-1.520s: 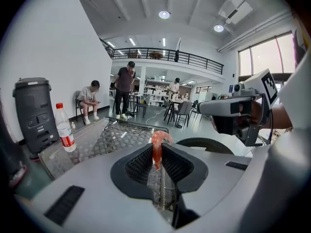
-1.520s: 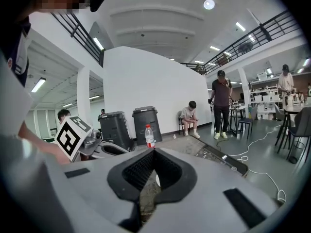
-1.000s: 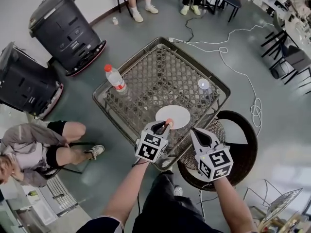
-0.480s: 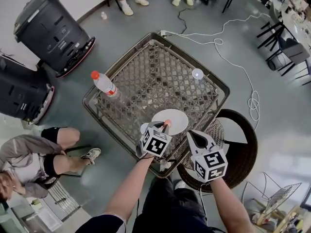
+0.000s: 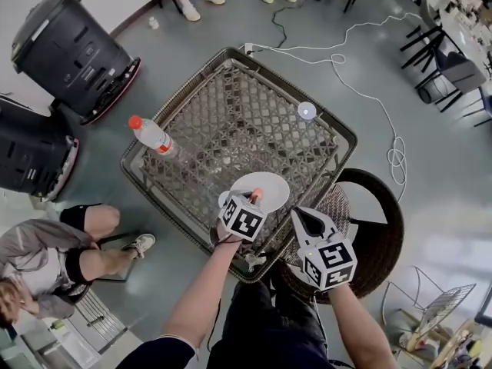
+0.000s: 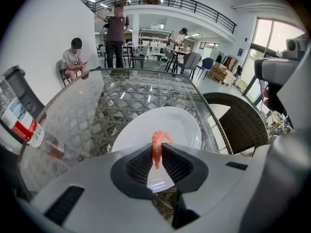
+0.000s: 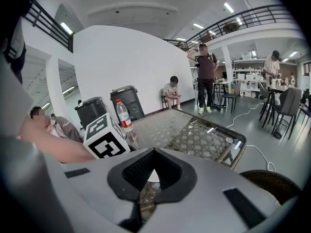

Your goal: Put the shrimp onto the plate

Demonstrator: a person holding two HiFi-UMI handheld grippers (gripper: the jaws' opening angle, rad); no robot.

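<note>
A small pink shrimp (image 6: 158, 147) hangs tail-down between the pads of my left gripper (image 6: 156, 161), which is shut on it. The shrimp sits just above the near rim of the white plate (image 6: 165, 127). In the head view the left gripper (image 5: 254, 199) reaches the plate's (image 5: 269, 184) near-left edge with the shrimp (image 5: 257, 194) at its tip. My right gripper (image 5: 301, 218) hovers off the table's near corner, to the right of the plate, with its jaws together and nothing in them (image 7: 151, 164).
The plate lies on a glass-topped wicker table (image 5: 340, 133). A red-capped water bottle (image 5: 150, 134) stands at its left edge and a small clear disc (image 5: 307, 111) at its far right. A dark wicker chair (image 5: 378, 221) stands to the right, black bins (image 5: 69, 44) and a seated person (image 5: 46, 260) to the left.
The head view has drifted, so the table sits a little lower-left in frame. The left gripper still holds the shrimp at the plate's near edge. The right gripper has barely moved.
</note>
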